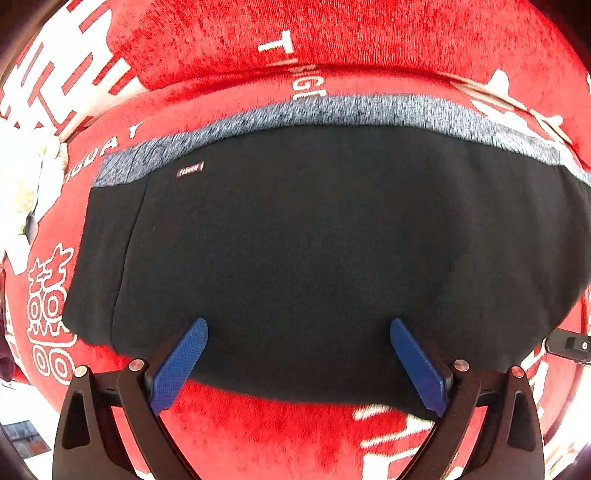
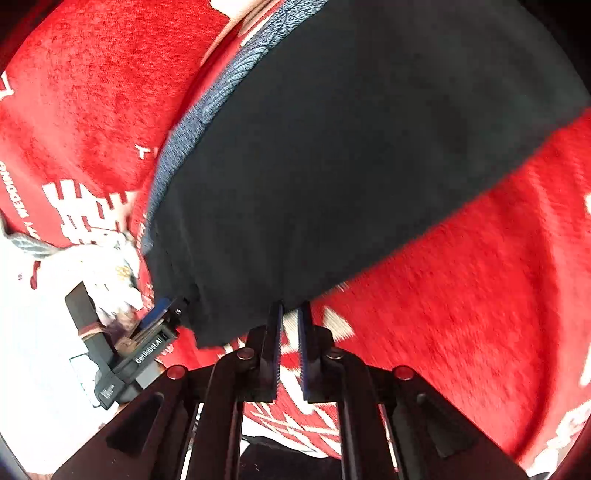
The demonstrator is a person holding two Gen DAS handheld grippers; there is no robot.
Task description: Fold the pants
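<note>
The left gripper has its jaws spread wide, and nothing is clamped between them. Its two blue pads lie over the near edge of the black pants, one toward the left part of that edge and one toward the right; whether they press on the cloth or hover just above it cannot be told.

The right gripper has its jaws almost together, with only a thin slot left between the blue pads. The fingertips reach the near hem of the pants, right at the cloth's edge. Red fabric shows through the slot, so whether any cloth is pinched there cannot be told.

The pants lie folded into a broad dark slab, flat on a red blanket printed with white characters and letters. A heathered grey waistband runs along the far edge of the slab, and a small label sits near its far left corner.

In the right wrist view the left gripper shows at the near left corner of the pants, its black body marked with white lettering. Beside it, at the left, lies a white surface with pale crumpled material on it.
</note>
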